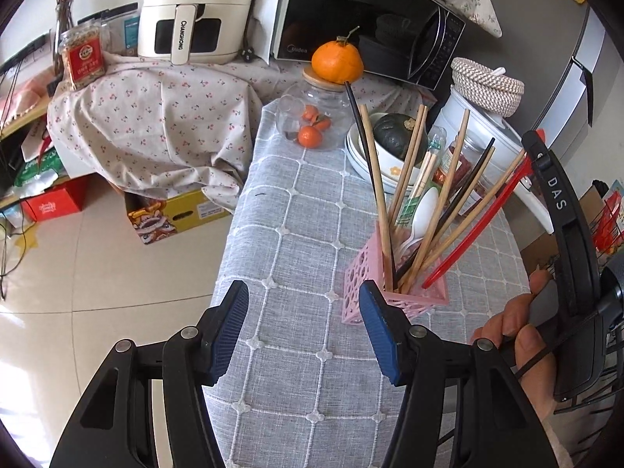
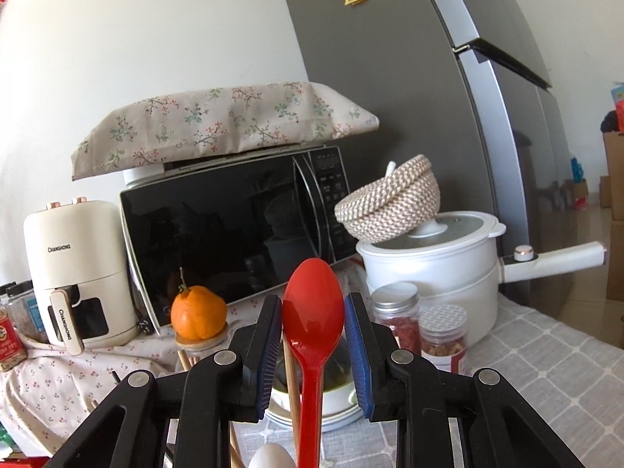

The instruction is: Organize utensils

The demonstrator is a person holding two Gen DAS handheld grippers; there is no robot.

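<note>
A pink perforated utensil holder (image 1: 368, 282) stands on the grey checked tablecloth (image 1: 304, 234). It holds several wooden chopsticks (image 1: 378, 195), black chopsticks, a white spoon (image 1: 423, 210) and the handle end of a red spoon (image 1: 474, 230). My left gripper (image 1: 304, 323) is open and empty, just in front and left of the holder. My right gripper (image 2: 313, 308) has its blue pads on both sides of the red spoon's bowl (image 2: 313, 300), which points up; its black body shows at the right in the left wrist view (image 1: 561, 210).
Behind the holder are stacked white bowls with a green squash (image 1: 394, 136), a glass jar topped by an orange (image 1: 337, 62), two small jars (image 2: 421, 327), a white pot with a woven basket (image 2: 440, 261), a microwave (image 2: 234, 230) and an air fryer (image 2: 74, 273). The table's left edge drops to the floor.
</note>
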